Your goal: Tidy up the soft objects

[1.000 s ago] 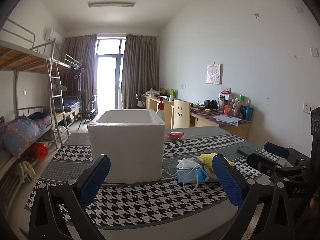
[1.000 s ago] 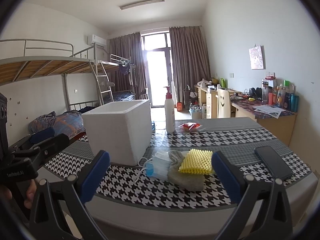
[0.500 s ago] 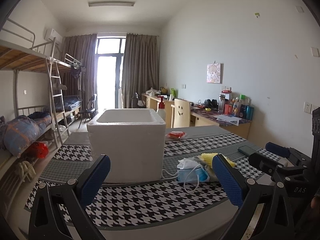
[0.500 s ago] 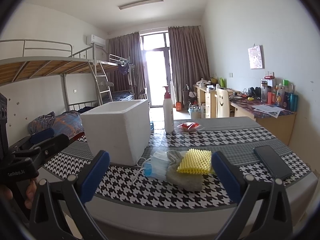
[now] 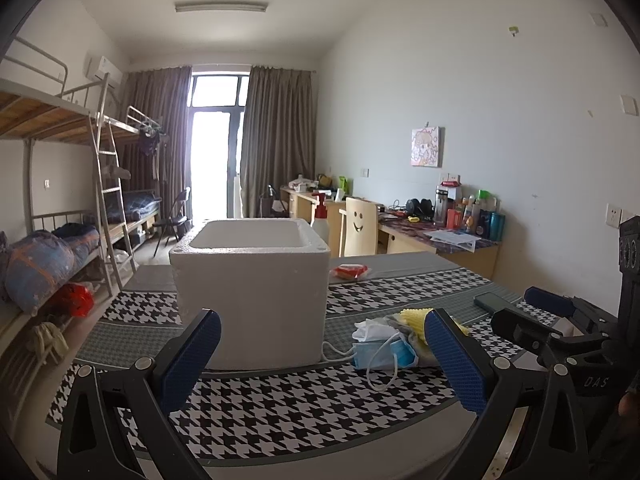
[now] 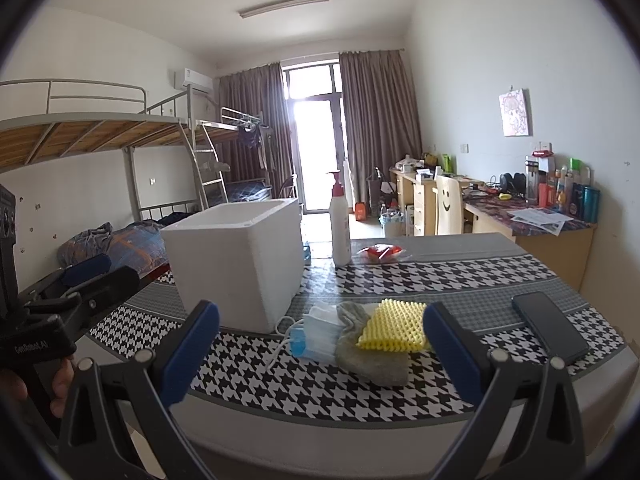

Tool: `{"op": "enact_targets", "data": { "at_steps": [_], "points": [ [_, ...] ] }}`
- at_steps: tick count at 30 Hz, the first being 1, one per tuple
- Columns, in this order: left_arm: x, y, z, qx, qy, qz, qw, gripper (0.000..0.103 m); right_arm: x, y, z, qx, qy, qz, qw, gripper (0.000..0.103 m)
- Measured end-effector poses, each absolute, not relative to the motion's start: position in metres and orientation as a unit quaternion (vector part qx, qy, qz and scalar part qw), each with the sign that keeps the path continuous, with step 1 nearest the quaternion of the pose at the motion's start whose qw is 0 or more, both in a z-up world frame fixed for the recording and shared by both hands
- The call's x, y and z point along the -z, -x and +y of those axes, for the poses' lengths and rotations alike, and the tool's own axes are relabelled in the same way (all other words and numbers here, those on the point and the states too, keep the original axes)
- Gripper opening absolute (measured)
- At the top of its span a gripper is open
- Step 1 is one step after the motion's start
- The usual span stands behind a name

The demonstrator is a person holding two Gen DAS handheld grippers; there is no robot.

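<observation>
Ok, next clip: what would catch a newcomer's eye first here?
Probably the big white foam box standing open-topped on the houndstooth tablecloth. Right beside it lies a small heap of soft things: blue face masks, a grey sock and a yellow sponge. Both open grippers, left and right, frame the scene.

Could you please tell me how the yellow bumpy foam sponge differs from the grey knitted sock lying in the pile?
The yellow bumpy foam sponge is bright, flat and ridged; the grey knitted sock is dull, limp and crumpled. The sponge lies on top, the sock beneath it on the houndstooth tablecloth. Both look soft and lie ungripped.
</observation>
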State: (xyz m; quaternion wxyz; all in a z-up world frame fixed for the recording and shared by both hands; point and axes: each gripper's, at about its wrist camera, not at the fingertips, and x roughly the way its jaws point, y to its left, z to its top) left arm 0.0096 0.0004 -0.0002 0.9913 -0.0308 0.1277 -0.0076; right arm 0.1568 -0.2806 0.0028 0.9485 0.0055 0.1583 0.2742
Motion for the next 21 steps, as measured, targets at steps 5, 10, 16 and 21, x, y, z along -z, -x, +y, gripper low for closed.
{"op": "enact_targets", "data": {
  "at_steps": [5,10,16,21],
  "points": [
    [0.001,-0.016,0.002,0.012,0.032,0.133,0.991,0.102,-0.002,-0.163,-0.279,-0.273,-0.005,0.163,0.948,0.103],
    [0.002,-0.026,0.003,0.017,0.033,0.145,0.989,0.102,-0.001,-0.169,-0.28,-0.271,-0.006,0.167,0.948,0.103],
    [0.005,-0.043,-0.003,0.035,0.025,0.162,0.986,0.102,0.004,-0.181,-0.284,-0.256,-0.005,0.179,0.95,0.103],
    [0.006,-0.06,-0.005,0.045,0.027,0.179,0.982,0.102,0.007,-0.196,-0.29,-0.243,-0.008,0.194,0.95,0.103]
  ]
}}
